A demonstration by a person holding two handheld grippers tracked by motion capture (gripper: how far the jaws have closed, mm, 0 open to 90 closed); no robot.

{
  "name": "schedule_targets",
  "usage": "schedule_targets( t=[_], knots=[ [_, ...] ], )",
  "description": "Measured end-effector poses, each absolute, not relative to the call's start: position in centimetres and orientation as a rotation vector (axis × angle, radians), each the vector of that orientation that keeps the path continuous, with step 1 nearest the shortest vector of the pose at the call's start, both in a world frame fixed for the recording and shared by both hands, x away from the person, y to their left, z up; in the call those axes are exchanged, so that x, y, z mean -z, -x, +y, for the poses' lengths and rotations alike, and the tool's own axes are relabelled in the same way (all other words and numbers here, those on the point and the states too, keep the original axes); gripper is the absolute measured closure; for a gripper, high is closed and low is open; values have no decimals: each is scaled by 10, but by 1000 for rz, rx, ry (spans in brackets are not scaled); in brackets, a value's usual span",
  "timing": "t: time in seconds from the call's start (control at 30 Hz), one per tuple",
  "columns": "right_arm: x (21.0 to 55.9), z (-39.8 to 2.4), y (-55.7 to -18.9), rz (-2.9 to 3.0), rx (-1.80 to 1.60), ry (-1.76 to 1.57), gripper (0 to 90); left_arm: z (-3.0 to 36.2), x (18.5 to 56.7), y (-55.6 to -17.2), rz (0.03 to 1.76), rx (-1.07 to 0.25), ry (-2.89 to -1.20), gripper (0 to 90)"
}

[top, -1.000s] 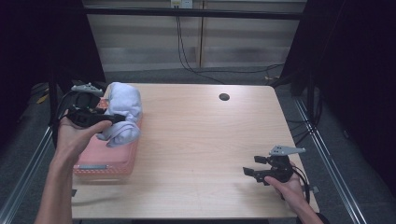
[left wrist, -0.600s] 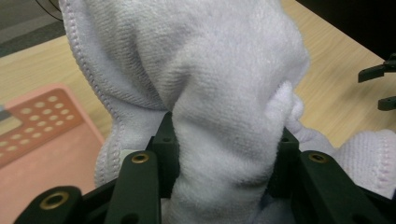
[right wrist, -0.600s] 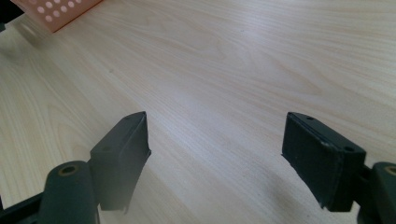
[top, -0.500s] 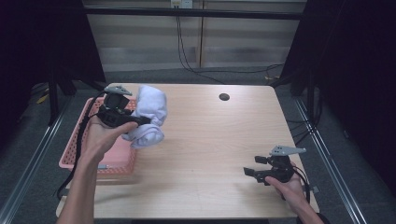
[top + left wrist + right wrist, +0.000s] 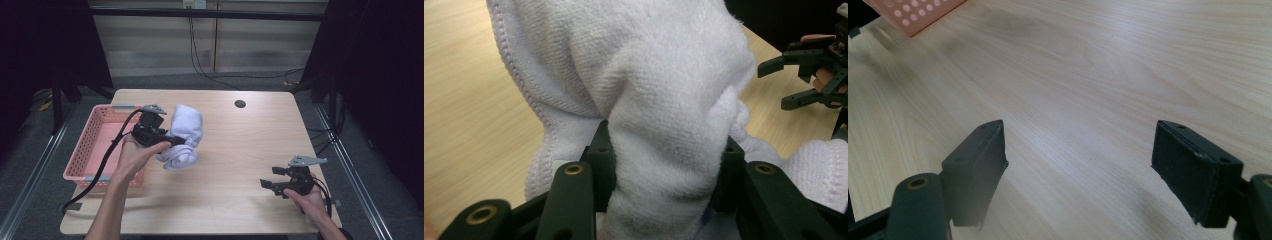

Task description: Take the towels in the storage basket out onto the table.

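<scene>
A bunched white towel (image 5: pixel 182 135) hangs over the wooden table, just right of the pink basket (image 5: pixel 82 155). My left gripper (image 5: pixel 172 141) is shut on it; in the left gripper view both jaws press into a thick fold of the towel (image 5: pixel 664 130). My right gripper (image 5: pixel 267 184) rests low near the table's front right corner, open, with bare wood between its jaws (image 5: pixel 1078 165). That same right gripper (image 5: pixel 811 75) appears far off in the left gripper view.
The pink basket sits at the table's left edge with a grey strip on its rim. A dark round hole (image 5: pixel 240 104) marks the far middle of the tabletop (image 5: pixel 240 150). A corner of the basket (image 5: pixel 913 12) lies at the top left of the right gripper view.
My left hand has carried the towel to the right, from above the basket out over the table, and a little lower. The right gripper has stayed put.
</scene>
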State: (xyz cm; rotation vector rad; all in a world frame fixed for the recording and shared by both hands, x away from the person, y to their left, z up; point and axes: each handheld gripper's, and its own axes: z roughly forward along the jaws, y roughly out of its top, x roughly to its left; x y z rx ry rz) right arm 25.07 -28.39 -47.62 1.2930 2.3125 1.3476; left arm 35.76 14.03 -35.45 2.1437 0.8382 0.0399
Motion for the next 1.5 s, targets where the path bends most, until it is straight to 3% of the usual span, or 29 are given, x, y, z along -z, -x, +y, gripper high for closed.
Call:
schedule_targets(
  t=[0.57,0.67,0.87,1.03,1.2,1.3,1.5],
  knots=[
    [476,-283,-250,2313,-1322,-1274,223,81,427,-348,796,46,-2195,545],
    [477,-276,-247,2334,-1264,-1228,225,73,444,-346,802,23,-2216,486],
    [473,-266,-242,2349,-1199,-1187,230,72,446,-343,796,39,-2153,258],
    [464,-249,-241,2367,-1168,-1110,218,82,429,-334,809,-55,-2104,210],
    [444,-210,-252,2366,-1251,-1027,211,109,415,-317,823,-85,-2053,243],
    [438,-193,-260,2375,-1269,-999,218,120,416,-309,822,-89,-2038,362],
    [429,-143,-296,2404,-1341,-949,306,145,443,-281,866,-42,-2024,514]
  ],
)
